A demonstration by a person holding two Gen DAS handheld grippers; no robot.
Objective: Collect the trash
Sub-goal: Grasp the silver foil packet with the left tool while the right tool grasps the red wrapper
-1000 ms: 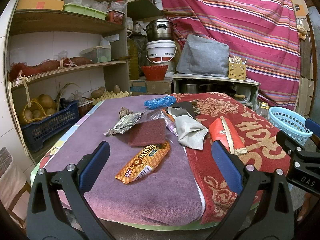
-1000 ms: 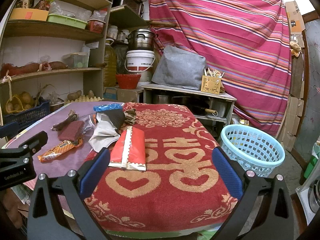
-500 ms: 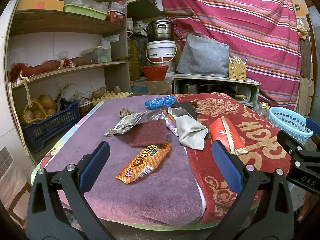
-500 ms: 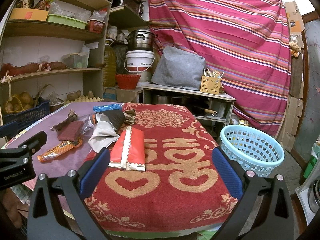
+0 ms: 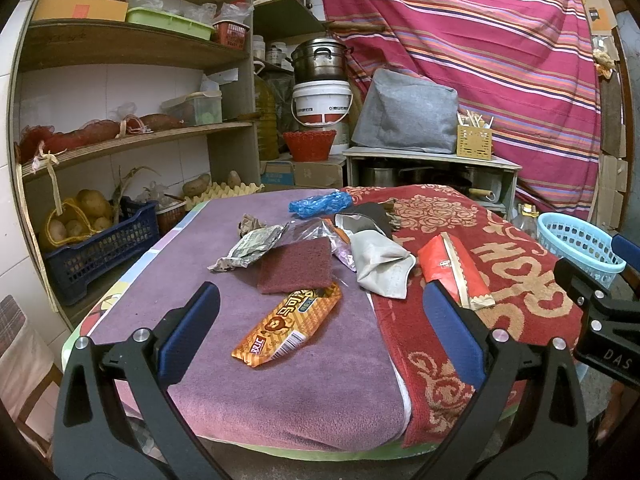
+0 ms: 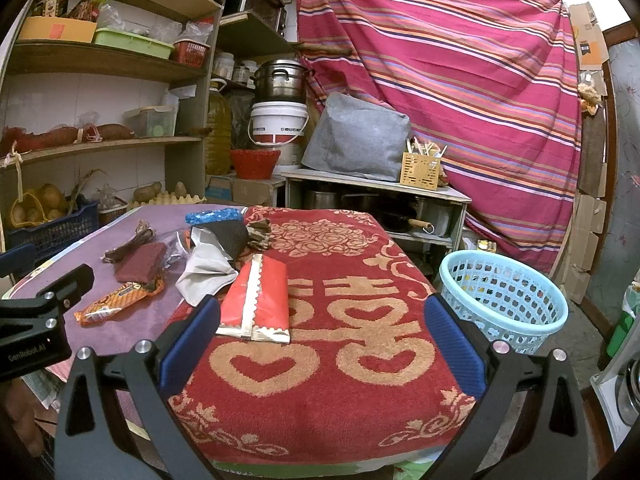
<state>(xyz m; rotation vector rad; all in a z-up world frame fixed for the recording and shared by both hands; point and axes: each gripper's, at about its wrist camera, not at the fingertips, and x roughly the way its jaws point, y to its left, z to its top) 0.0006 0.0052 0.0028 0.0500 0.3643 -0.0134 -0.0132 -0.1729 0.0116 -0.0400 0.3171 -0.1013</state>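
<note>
Hiding under the pile at the table's middle, several scraps can't be told apart: a dark wrapper point(image 5: 374, 214), clear plastic and a brownish crumple overlap, and what's printed on them is too small to read. The table point(image 5: 280, 400) itself is covered by a purple towel point(image 5: 224, 280) on the left and a red towel point(image 6: 320, 360) on the right; its legs and near edge are cut off by the gripper frames.

Left wrist view shows the orange snack wrapper point(image 5: 289, 326) lying flat on the purple towel, w/ a maroon scrub pad point(image 5: 296, 266) just behind it, a silver foil wrapper point(image 5: 252, 246) to the pad's left, a grey pouch point(image 5: 380, 266) to its right and a blue crinkled wrapper point(image 5: 320, 204) at the far side. Right wrist view shows the light-blue basket point(image 6: 504, 304) in full, standing on the floor beside the table's right edge; the left view catches only part of its rim. The red packet point(image 6: 260, 304) w/ a silver seam lies on the red towel, right in front of the right gripper.

Left gripper point(image 5: 320, 336) hovers at the near edge, jaws spread wide, nothing between them. Right gripper point(image 6: 324, 344) hovers likewise, jaws wide apart and holding nothing. Each gripper's body shows at the edge of the other's view.
</note>
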